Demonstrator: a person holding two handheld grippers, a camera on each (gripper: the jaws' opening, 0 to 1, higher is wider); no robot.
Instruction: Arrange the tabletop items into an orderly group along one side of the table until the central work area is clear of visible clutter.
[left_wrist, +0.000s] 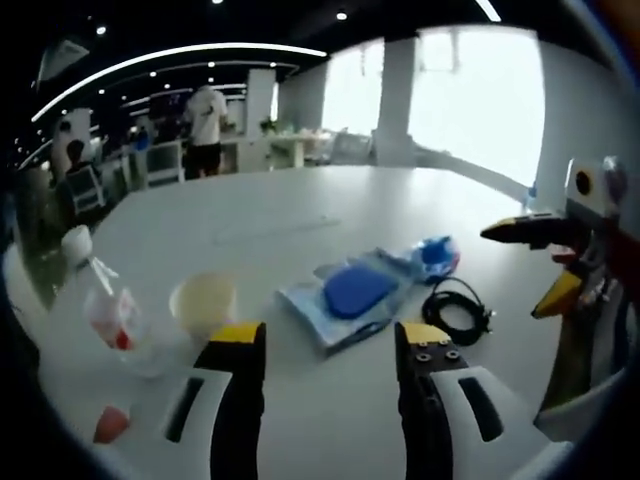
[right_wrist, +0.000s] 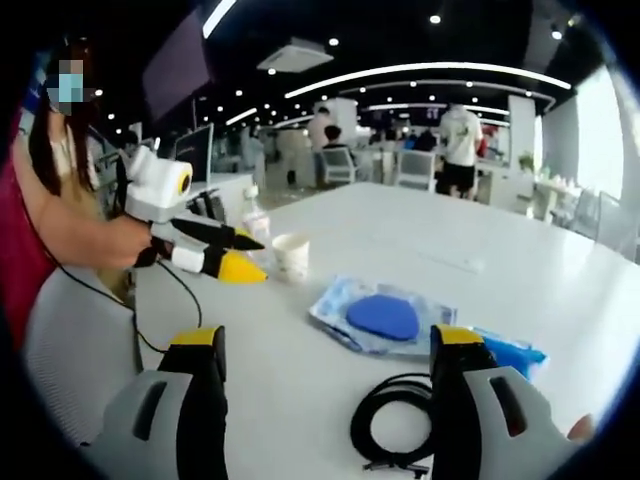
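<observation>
**Both tools held apart above a cluttered white bench**

The left tool (left_wrist: 325, 345) hangs over the near edge of the bench (left_wrist: 300, 215) with its yellow-tipped jaws wide apart and nothing between them. Just ahead of it lies a clear plastic pouch (left_wrist: 345, 300) with a blue pad (left_wrist: 358, 290) inside, and a crumpled blue wrapper (left_wrist: 435, 255) touches the pouch's far end. A coiled black cable (left_wrist: 457, 310) lies just beside the pouch. A paper cup (left_wrist: 203, 303) stands upright on the pouch's other side, near a clear bottle (left_wrist: 105, 300) with a white cap and red label. A small red object (left_wrist: 111, 424) lies at the bench edge; what it is cannot be told.

The right tool (right_wrist: 325, 345) also has its jaws spread and empty, with the cable lying between and beneath them.
</observation>
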